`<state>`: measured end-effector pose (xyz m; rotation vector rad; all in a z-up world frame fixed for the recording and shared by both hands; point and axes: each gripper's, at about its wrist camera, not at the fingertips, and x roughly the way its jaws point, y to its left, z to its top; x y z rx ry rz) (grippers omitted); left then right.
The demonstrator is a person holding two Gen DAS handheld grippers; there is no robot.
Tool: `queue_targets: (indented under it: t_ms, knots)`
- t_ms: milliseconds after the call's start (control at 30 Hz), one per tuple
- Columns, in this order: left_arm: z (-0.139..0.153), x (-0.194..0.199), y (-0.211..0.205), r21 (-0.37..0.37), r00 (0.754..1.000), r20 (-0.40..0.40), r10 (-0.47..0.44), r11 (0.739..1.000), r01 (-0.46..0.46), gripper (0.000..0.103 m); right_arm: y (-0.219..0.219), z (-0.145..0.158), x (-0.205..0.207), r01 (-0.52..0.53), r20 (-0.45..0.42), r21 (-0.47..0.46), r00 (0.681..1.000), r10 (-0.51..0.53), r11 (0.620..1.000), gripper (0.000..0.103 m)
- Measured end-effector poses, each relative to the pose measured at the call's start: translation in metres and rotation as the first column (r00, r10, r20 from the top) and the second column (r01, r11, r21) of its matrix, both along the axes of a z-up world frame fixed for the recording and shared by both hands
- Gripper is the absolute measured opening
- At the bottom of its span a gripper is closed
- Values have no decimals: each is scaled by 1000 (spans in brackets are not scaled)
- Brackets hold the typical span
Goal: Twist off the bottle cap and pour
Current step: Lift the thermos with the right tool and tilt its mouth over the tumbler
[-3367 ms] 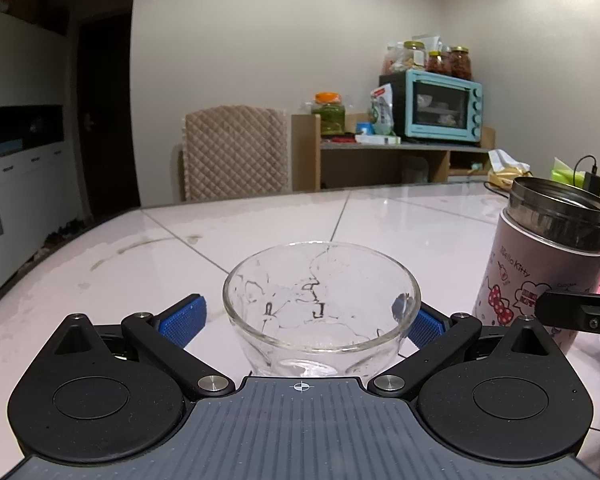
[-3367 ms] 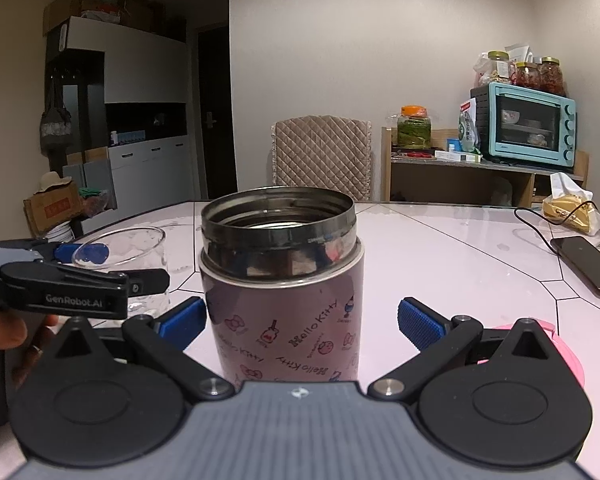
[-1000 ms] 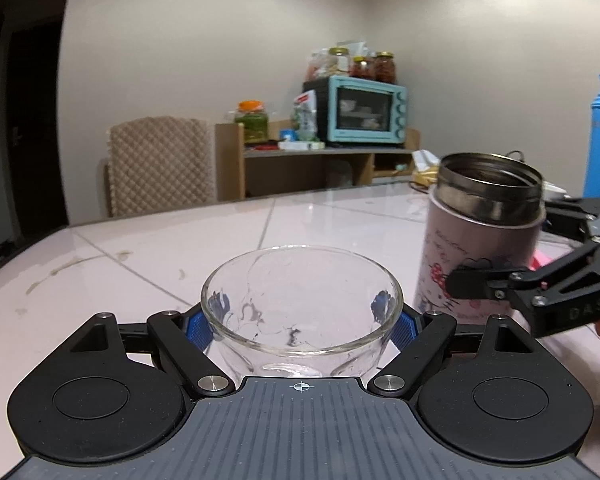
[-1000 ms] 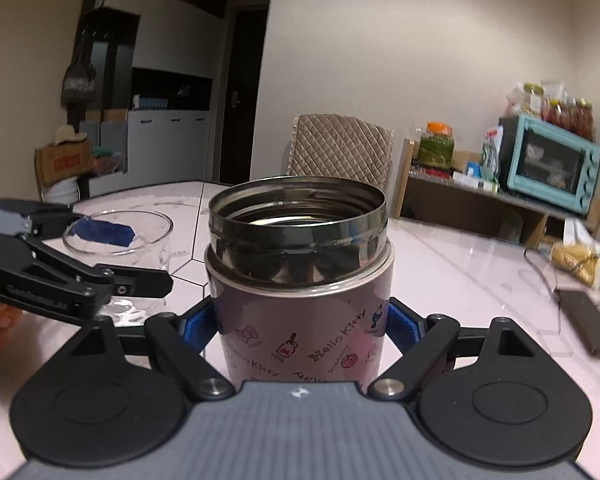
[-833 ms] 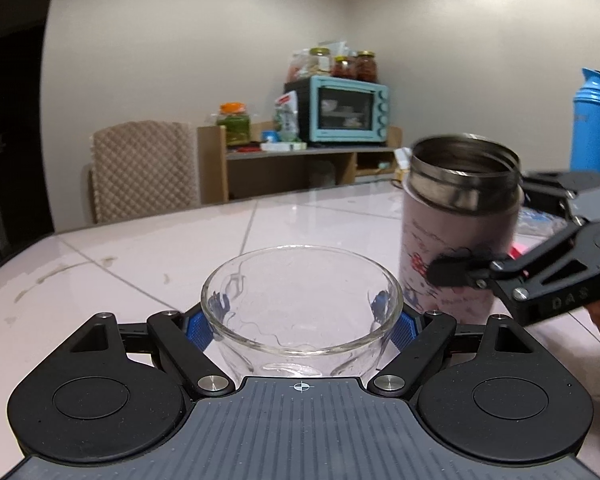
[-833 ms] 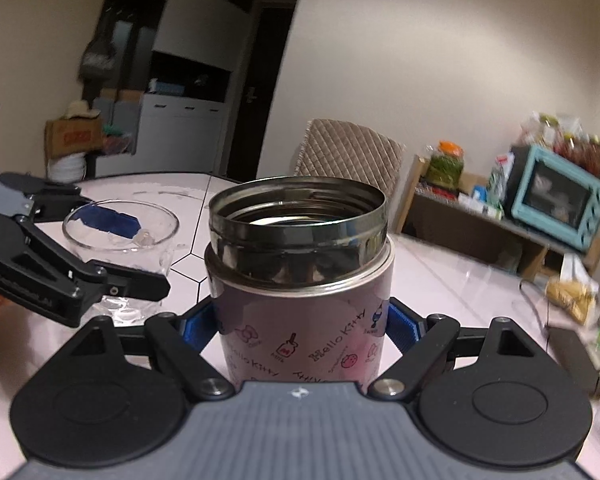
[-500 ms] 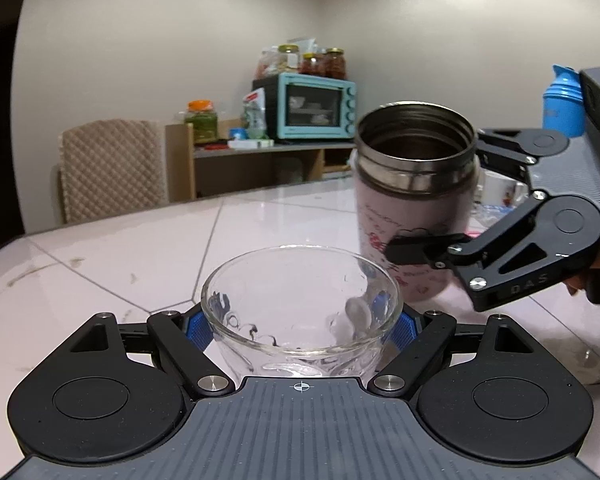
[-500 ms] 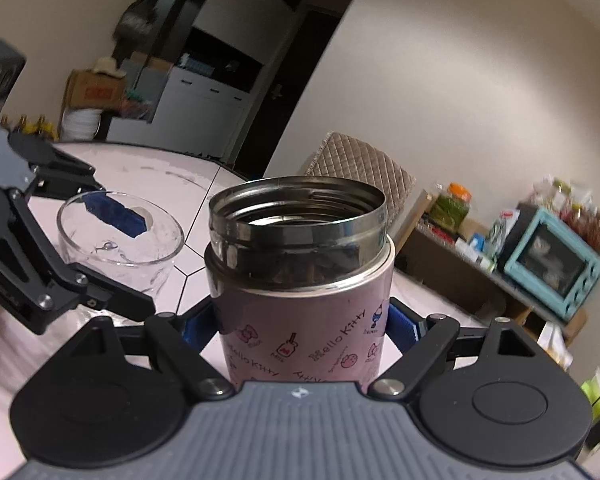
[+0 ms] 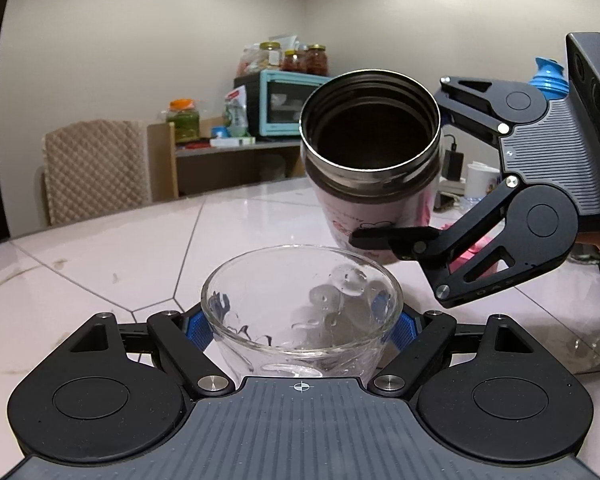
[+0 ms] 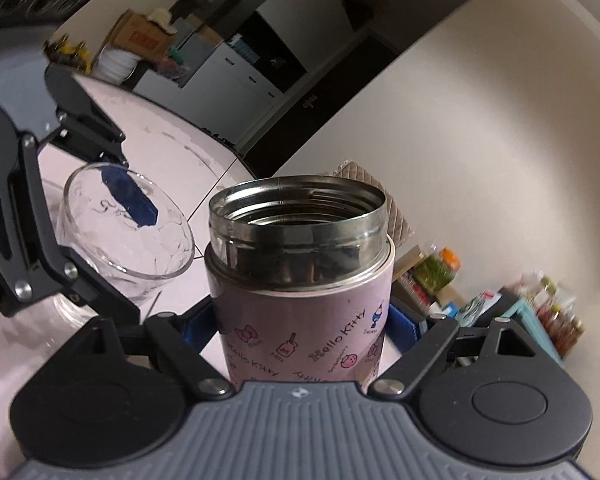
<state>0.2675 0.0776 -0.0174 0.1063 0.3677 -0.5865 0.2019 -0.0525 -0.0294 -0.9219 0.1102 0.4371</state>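
Observation:
My left gripper [image 9: 300,326] is shut on a clear glass bowl [image 9: 300,300] that stands on the pale table [image 9: 140,248]; the bowl also shows in the right wrist view [image 10: 124,228]. My right gripper [image 10: 300,326] is shut on a pink Hello Kitty flask [image 10: 300,312] with an open steel mouth and no cap. In the left wrist view the flask [image 9: 372,168] is lifted and tilted, its mouth turned toward the bowl, just above and behind the bowl's far right rim. No liquid is seen falling. Droplets cling inside the bowl.
A padded chair [image 9: 96,168] stands behind the table. A shelf with a teal toaster oven [image 9: 280,108] and jars is at the back. A blue bottle [image 9: 548,80], a white mug [image 9: 480,180] and a pink object [image 9: 476,252] are at the right.
The right gripper has lifted the flask off the table, brought it over toward the bowl and tilted its mouth toward it. The left gripper still holds the bowl in place.

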Motion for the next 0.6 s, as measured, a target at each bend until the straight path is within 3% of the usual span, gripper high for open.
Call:
queue_targets:
  t_ms: [600]
  knots:
    - [-1,-6,1,10,1000,7,-24,1000,24,87,25,-40,-17,-28,133,-216,989,58,976,87]
